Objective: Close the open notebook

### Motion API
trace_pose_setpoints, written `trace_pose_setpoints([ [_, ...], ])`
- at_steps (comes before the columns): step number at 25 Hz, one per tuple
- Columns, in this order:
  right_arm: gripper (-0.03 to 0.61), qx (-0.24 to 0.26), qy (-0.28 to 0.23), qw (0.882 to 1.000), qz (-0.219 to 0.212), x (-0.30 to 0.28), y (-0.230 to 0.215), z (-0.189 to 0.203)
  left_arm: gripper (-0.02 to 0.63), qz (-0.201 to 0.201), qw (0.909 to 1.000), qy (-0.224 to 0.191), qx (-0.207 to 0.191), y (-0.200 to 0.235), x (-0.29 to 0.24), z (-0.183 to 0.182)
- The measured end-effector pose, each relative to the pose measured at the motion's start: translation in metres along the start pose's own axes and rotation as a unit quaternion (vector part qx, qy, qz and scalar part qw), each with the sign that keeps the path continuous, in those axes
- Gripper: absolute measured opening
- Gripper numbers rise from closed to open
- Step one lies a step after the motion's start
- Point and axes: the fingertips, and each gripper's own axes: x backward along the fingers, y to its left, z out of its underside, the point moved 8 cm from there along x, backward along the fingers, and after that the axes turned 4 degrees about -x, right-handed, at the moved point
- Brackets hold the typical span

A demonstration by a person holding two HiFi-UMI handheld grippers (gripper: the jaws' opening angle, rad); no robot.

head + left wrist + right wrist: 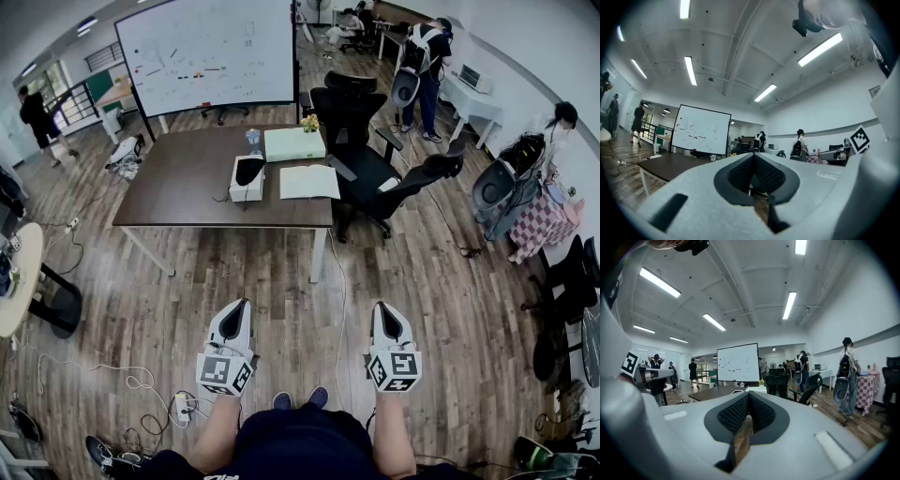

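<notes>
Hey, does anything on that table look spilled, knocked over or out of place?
Nothing stands out. The open notebook lies flat by the near edge of the table, and nothing around it looks spilled or tipped.

Dark brown table (178, 187) ahead of me, white legs, standing on wood-plank floor (281, 272). On top, toward right end — open notebook (309, 181), white pages up, lying flat. Just left of it, white box (233, 180) with black thing sitting in its open top. Behind notebook, flat white case (293, 143), closed. Small clear cup (253, 139) just left of case; yellow flowers (309, 123) at far right corner. On floor near my feet — loose white cables (131, 380), power strip (180, 405).
</notes>
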Motion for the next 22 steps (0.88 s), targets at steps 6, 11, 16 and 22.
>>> trace_pose_setpoints([
  [6, 0.011, 0.004, -0.007, 1.000, -0.010, 0.000, 0.001, -0.006, -0.006, -0.004, 0.9999, 0.010, 0.004, -0.003, -0.001, 0.002],
  [11, 0.011, 0.009, -0.007, 1.000, -0.011, -0.004, -0.003, -0.006, -0.005, -0.006, 0.9999, 0.014, 0.005, -0.003, -0.005, 0.005],
  [16, 0.011, 0.000, -0.018, 1.000, -0.010, -0.007, -0.008, -0.003, -0.005, -0.015, 0.9997, 0.019, 0.007, -0.007, -0.007, 0.010],
  [22, 0.003, 0.009, -0.020, 1.000, -0.012, -0.006, -0.020, -0.004, -0.005, -0.028, 0.9995, 0.012, 0.007, -0.016, -0.011, 0.009],
])
